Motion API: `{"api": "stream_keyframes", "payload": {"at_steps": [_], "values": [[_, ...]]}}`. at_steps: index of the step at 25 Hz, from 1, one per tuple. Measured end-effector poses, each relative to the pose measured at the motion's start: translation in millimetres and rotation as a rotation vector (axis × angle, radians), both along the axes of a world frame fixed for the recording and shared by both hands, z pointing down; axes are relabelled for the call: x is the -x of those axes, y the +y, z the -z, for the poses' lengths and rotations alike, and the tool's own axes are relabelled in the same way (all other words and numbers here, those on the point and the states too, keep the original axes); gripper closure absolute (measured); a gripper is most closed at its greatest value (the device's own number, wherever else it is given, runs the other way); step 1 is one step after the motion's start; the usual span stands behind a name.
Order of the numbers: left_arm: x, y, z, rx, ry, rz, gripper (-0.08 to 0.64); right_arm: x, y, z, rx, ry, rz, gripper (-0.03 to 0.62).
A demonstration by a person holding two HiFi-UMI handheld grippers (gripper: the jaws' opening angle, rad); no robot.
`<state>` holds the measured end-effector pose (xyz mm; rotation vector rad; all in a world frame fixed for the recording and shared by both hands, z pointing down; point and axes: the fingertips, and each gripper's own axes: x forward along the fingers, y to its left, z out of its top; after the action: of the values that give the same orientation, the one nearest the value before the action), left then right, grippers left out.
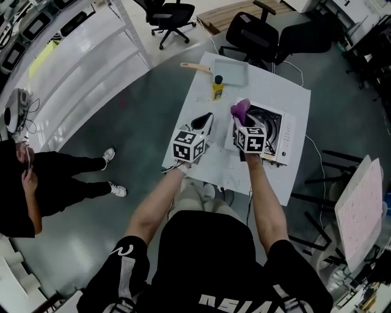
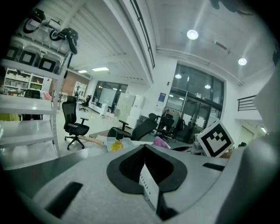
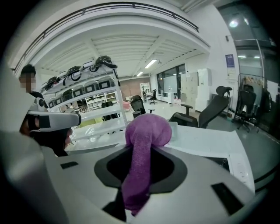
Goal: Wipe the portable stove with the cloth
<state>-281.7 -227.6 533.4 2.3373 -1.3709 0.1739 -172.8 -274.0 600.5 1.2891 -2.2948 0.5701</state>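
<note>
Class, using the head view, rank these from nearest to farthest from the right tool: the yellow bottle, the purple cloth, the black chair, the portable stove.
1. Purple cloth: gripped in the right tool itself.
2. Portable stove: just below and to its right.
3. Yellow bottle: farther ahead, to the left.
4. Black chair: farthest, near the top of the view.

Grey floor (image 1: 140,110); black office chairs (image 1: 173,13); white shelving (image 1: 91,55) at left; round ceiling lights (image 2: 191,34); glazed wall (image 2: 199,109).
</note>
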Motion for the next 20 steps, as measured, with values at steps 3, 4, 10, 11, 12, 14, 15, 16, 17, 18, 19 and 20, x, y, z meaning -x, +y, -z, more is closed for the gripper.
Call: {"api": "stream_keyframes", "payload": {"at_steps": [3,4,10,11,12,14,15,16,17,18,19,20], "values": [[1,-26,-11,0.018,0.006,-0.031,0.555,7,-23,-12,0.023,0.007,-0.020,0.489],[3,-35,-14,0.025,0.008,-0.042,0.555,10,-31,-16,0.031,0.008,-0.028,0.489],[21,-82,-37,0.072,0.005,-0.099,0.555,29,-73,-42,0.089,0.010,-0.107,0.489],[23,-88,-42,0.081,0.005,-0.109,0.555,32,-77,-48,0.100,0.011,-0.119,0.489],[24,-95,-46,0.090,0.005,-0.119,0.555,34,-80,-53,0.111,0.012,-0.129,0.489],[26,-108,-54,0.104,0.008,-0.138,0.555,36,-87,-64,0.134,0.016,-0.153,0.489],[27,-114,-57,0.110,0.010,-0.147,0.555,37,-90,-70,0.144,0.019,-0.166,0.489],[27,-120,-60,0.113,0.013,-0.155,0.555,37,-93,-75,0.154,0.022,-0.179,0.489],[26,-125,-62,0.117,0.015,-0.164,0.555,38,-96,-80,0.164,0.025,-0.192,0.489],[26,-130,-65,0.119,0.017,-0.173,0.555,38,-97,-85,0.174,0.028,-0.204,0.489],[25,-133,-68,0.123,0.019,-0.183,0.555,38,-99,-90,0.184,0.031,-0.216,0.489],[24,-135,-70,0.126,0.020,-0.192,0.555,37,-99,-94,0.194,0.035,-0.228,0.489]]}}
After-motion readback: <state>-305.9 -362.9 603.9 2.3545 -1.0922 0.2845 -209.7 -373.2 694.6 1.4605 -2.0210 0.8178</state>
